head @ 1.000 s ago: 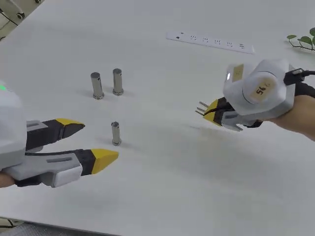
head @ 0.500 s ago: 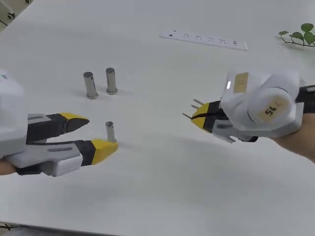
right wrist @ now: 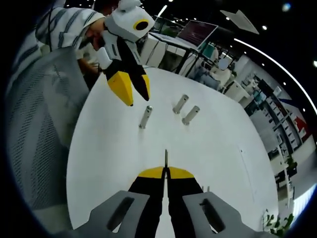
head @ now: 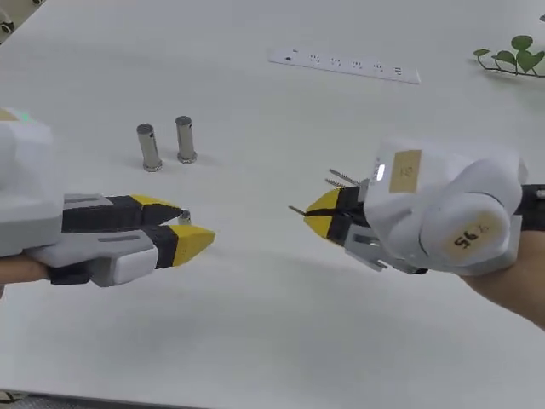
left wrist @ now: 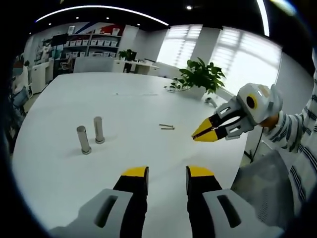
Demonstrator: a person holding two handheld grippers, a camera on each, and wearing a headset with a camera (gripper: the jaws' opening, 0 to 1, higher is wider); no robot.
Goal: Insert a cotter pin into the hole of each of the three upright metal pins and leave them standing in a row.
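Two upright metal pins (head: 149,146) (head: 185,139) stand side by side at the back left. The third pin (head: 185,218) stands nearer, only its top peeking between the yellow jaws of my left gripper (head: 183,223), which is open. The right gripper view shows that pin (right wrist: 145,117) just off the left gripper's tips, apart from them. My right gripper (head: 319,213) is shut on a thin cotter pin (head: 296,210) pointing left toward the near pin, a hand's width away. Its own view shows the cotter pin (right wrist: 166,157) sticking out of the shut jaws.
Loose cotter pins (head: 341,179) lie on the white table (head: 255,324) just behind my right gripper. A white power strip (head: 345,66) lies at the back and a small plant (head: 511,53) at the far right. A person in a striped sleeve (left wrist: 292,134) holds the grippers.
My left gripper has moved right until its jaws flank the near pin. My right gripper has come left and nearer with the cotter pin. The view has also shifted.
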